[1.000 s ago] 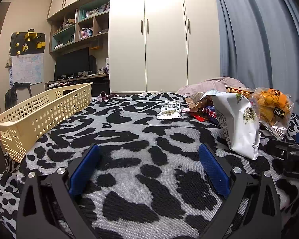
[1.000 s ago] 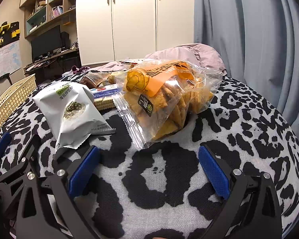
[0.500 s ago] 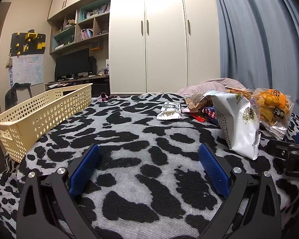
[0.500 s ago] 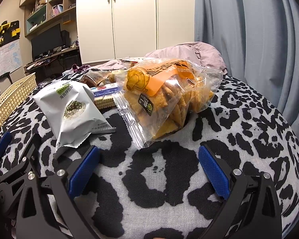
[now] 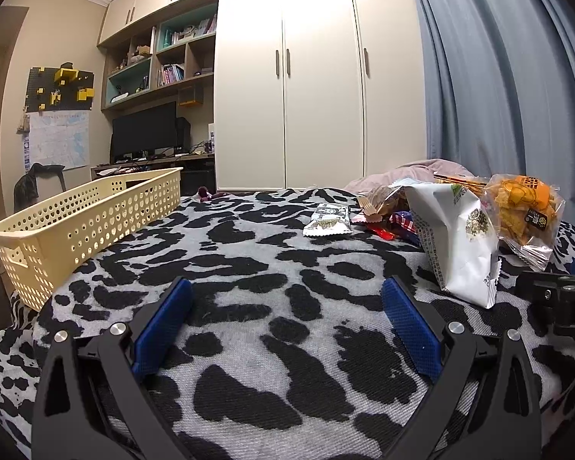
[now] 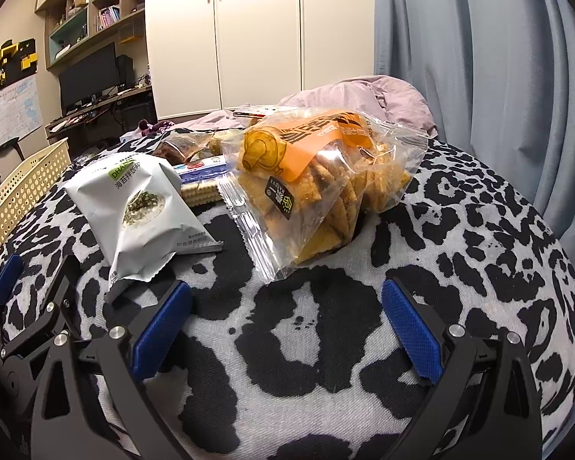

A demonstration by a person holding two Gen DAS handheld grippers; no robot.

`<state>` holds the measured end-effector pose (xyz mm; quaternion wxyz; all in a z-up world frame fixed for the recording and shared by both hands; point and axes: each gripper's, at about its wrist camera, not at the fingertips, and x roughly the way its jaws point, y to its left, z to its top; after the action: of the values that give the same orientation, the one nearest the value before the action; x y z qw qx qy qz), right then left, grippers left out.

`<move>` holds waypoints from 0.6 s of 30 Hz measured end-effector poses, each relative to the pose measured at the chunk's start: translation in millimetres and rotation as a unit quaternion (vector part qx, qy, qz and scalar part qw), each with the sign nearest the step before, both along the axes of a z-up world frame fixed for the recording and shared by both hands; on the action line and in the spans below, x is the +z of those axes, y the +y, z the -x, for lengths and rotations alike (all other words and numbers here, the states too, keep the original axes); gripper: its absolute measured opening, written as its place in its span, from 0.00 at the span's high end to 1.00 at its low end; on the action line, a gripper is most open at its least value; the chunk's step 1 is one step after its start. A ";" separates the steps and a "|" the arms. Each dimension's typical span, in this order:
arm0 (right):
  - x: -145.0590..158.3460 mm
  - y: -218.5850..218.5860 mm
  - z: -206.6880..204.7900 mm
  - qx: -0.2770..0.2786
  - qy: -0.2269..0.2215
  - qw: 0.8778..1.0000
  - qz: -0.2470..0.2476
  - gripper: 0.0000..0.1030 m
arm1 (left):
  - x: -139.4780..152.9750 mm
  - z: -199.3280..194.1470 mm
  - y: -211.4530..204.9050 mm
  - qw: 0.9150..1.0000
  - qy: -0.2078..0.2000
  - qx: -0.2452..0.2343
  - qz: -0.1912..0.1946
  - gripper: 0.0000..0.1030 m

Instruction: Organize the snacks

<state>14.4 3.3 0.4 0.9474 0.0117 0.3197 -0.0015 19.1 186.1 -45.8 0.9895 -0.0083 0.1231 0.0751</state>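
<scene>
The snacks lie in a loose heap on a black-and-white spotted blanket [image 6: 479,230]. From the right wrist view, a clear bag of orange crackers [image 6: 318,176] sits at about 12 o'clock of the right gripper [image 6: 285,326], and a white seaweed snack bag [image 6: 138,207] at about 10 o'clock, its lower corner close to the left finger. Behind these two, smaller packets are piled together, among them a blue-and-white biscuit pack [image 6: 203,170]. The right gripper's jaws are spread wide with only blanket between them.

In the left wrist view, a small white packet [image 5: 327,220] lies alone at 12 o'clock, well apart from the left gripper [image 5: 285,326], whose jaws are also wide and empty. A cream perforated basket [image 5: 84,218] rests at 10 o'clock on the blanket's edge.
</scene>
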 end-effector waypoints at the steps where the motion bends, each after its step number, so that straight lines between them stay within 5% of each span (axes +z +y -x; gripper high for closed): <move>1: 0.2 -0.3 -1.2 0.000 0.000 1.000 0.000 0.05 | 0.2 0.0 0.0 1.000 0.001 0.000 0.000 0.02; 18: 1.5 1.2 -0.9 0.006 0.004 1.000 0.002 0.05 | 19.7 -13.4 8.8 0.995 0.097 -0.002 0.007 0.02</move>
<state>15.3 4.5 1.9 0.9462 0.0084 0.3234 0.0035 32.5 194.9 -26.1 0.9730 -0.0072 0.2188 0.0726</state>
